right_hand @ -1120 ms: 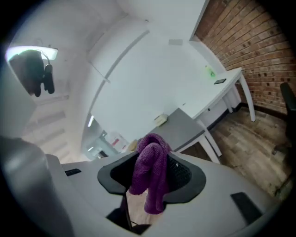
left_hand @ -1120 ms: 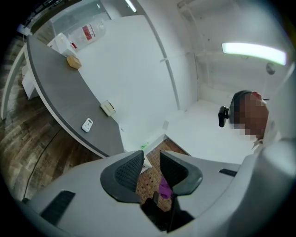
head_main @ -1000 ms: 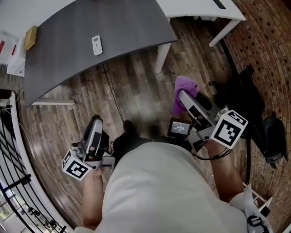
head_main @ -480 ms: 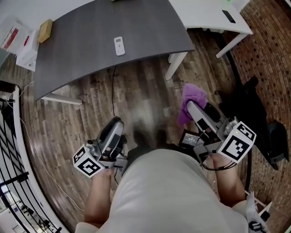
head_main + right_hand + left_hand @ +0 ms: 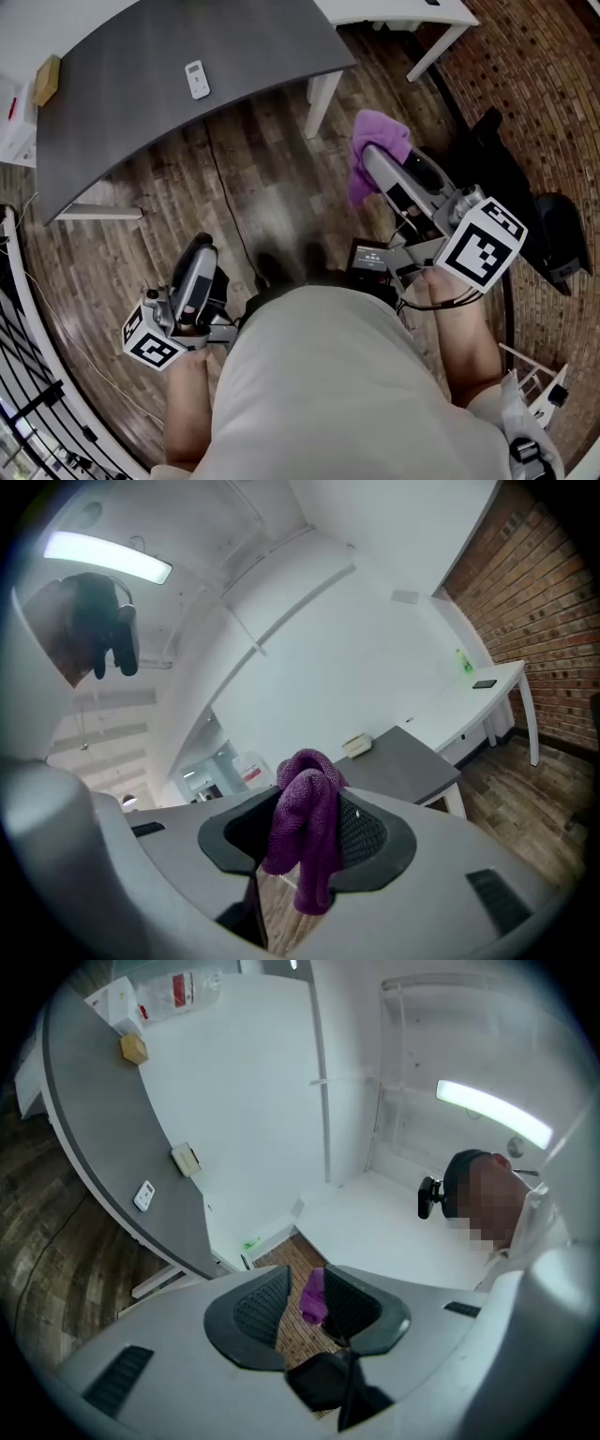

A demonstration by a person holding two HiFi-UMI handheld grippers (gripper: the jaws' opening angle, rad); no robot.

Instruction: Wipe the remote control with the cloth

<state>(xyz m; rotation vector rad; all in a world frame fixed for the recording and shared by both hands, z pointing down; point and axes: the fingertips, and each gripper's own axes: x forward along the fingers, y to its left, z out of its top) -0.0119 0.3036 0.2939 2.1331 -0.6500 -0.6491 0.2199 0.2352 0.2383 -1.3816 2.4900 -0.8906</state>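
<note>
1. The left gripper (image 5: 197,251) keeps its jaws at a narrow gap with nothing between them. The purple that shows through the gap in its own view is the far-off cloth. If this gripper is meant to steady the remote, the gap looks too tight to take it, so it may shove the remote along instead. The hand holds it low by the left hip, pointing forward at the desk and tipped slightly up.
2. The remote (image 5: 196,79) lies flat on the grey desk (image 5: 272,47), near the front edge and well apart from both grippers. It lies loose, so a hard stroke toward that edge could slide it off onto the floor.
3. A thin dark line (image 5: 223,178) crosses the wood floor between person and desk. It is probably a cable, though it is too fine to be sure, and a step forward could snag it.
4. The right gripper (image 5: 373,161) is clamped on the cloth (image 5: 377,141), which bunches over the tips and hangs below. Only a fold seems pinched, so drag on the desk could pull it free, or the bare jaw tips could scrape the remote. The right arm reaches forward, with the gripper about level and aimed at the desk's right end.
</note>
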